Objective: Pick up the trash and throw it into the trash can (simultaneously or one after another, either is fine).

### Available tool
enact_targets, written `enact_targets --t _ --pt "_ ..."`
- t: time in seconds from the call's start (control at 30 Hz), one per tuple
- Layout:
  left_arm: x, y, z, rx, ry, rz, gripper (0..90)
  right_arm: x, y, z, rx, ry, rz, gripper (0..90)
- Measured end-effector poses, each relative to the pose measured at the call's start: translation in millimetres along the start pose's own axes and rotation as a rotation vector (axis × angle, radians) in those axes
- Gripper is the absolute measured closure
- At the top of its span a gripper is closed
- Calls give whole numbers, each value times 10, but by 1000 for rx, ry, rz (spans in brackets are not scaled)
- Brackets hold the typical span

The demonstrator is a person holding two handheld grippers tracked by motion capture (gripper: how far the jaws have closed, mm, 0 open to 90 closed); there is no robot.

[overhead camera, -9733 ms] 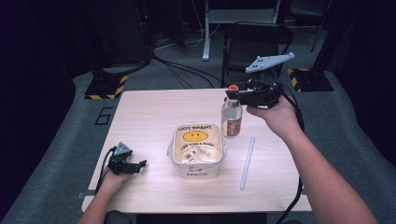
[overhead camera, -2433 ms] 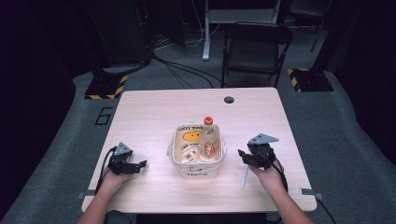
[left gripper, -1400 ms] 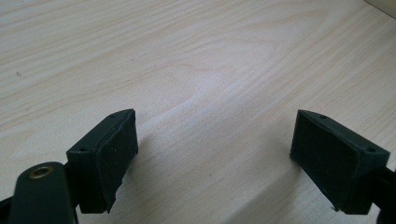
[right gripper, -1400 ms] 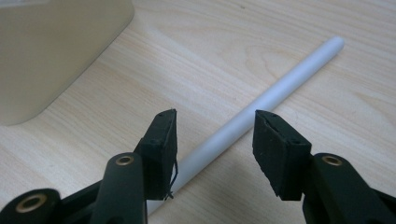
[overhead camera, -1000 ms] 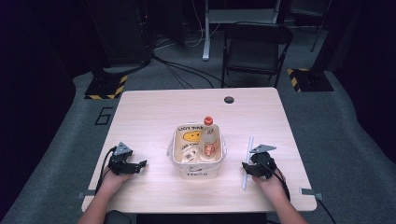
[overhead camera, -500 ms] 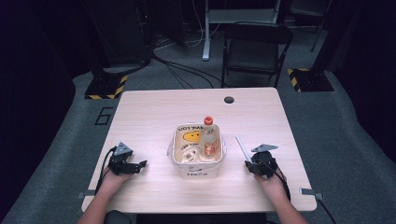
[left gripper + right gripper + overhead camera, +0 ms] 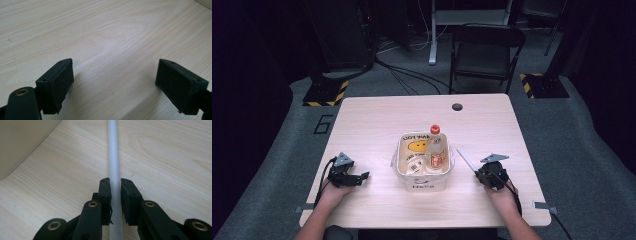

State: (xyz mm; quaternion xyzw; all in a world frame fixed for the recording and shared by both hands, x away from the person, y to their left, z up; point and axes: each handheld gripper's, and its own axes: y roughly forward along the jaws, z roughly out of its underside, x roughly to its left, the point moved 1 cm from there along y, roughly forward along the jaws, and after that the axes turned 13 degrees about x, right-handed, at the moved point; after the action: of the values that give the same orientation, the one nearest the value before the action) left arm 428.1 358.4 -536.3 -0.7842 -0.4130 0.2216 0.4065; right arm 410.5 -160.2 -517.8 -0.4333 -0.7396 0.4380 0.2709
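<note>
The left gripper (image 7: 346, 175) rests near the surface's (image 7: 377, 125) left edge, jaws wide apart with nothing between them. In the middle sits a tub (image 7: 423, 181) holding a bottle (image 7: 435, 150); its writing is too small to read. Near the right edge, the right gripper (image 7: 115, 185) has just squeezed onto the white straw (image 7: 113, 152). Lift it slowly and keep it straight.

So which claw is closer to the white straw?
The right claw. It is shut on the white straw, which runs between its pads on the table beside the tub. The left claw sits open on the far side of the tub, well away from the straw.
</note>
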Motion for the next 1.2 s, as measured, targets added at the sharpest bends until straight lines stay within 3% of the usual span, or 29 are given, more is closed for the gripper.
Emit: enact_targets --t 0.4,0.63,0.67,0.8,0.87,0.9,1.2 --pt "-1 0 0 0 0 0 146 -57 -83 -11 -27 10 -12 788" --pt "0 0 0 0 0 0 147 -85 -189 -45 -33 18 -46 787" --pt "0 0 0 0 0 0 146 -102 -202 -53 -42 -4 -44 787" --pt "-2 0 0 0 -1 0 147 -87 -279 -77 -41 0 -47 788" --pt "-3 -1 2 0 -1 0 147 -103 -319 -88 -47 -26 -41 787" --pt "-3 -2 2 0 -1 0 147 -91 -349 -96 -43 -14 -46 788" --pt "-2 0 -3 2 -1 0 147 -76 -589 -203 -60 -62 -59 788"
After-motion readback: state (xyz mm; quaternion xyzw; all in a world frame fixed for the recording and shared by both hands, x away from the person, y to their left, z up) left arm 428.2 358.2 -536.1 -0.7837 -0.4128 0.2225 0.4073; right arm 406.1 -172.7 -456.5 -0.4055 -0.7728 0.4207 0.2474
